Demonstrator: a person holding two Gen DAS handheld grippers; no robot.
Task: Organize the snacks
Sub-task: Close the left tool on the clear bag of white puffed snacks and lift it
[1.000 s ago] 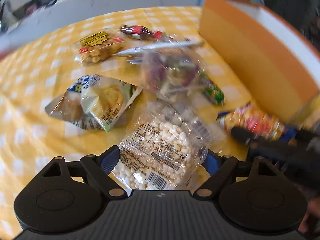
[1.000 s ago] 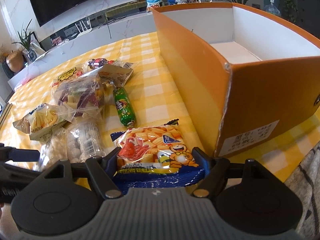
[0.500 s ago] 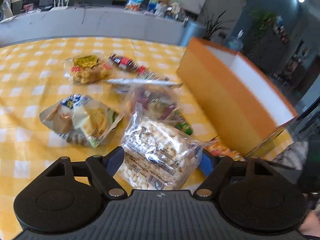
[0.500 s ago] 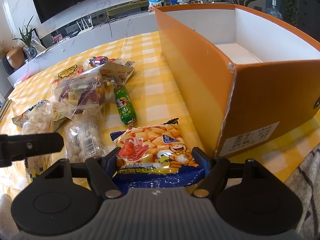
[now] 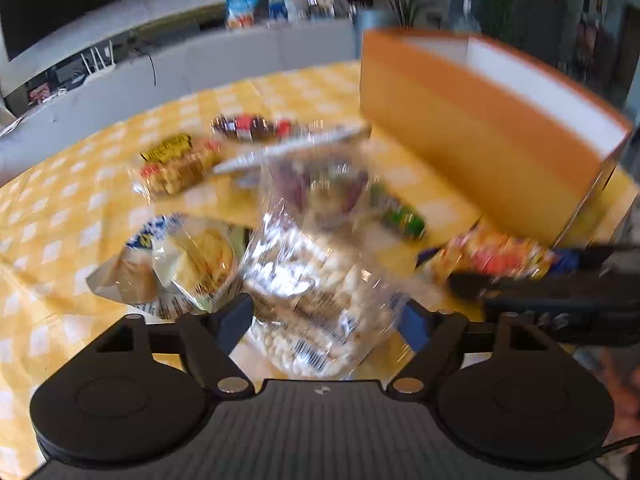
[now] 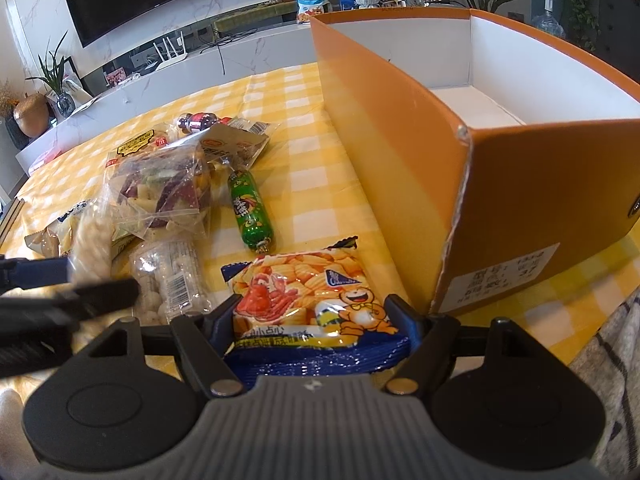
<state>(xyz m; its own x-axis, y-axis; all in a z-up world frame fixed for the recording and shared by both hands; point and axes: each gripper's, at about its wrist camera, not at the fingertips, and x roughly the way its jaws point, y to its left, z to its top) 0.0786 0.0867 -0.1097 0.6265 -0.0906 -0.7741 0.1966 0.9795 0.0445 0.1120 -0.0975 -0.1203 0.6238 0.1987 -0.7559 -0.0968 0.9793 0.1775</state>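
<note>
The bench [image 6: 304, 92], under its yellow checked cloth, carried an orange box [image 6: 404, 136] with a white inside, standing open on the right. Left of the box lay a loose spread of snacks: a clear bag of mixed chips [image 6: 160, 192], a green sausage stick [image 6: 250, 212] beside it, and a small clear packet of white puffs [image 6: 172, 280] nearer. The right tool [image 6: 316, 320] had its fingers closed against both sides of an orange crisp packet [image 6: 304, 288], which sat on the cloth just beside the box's near corner. The left tool [image 5: 324, 320] gripped a clear bag of white puffs [image 5: 316, 300], raised above the other packets; that view was blurred.
</note>
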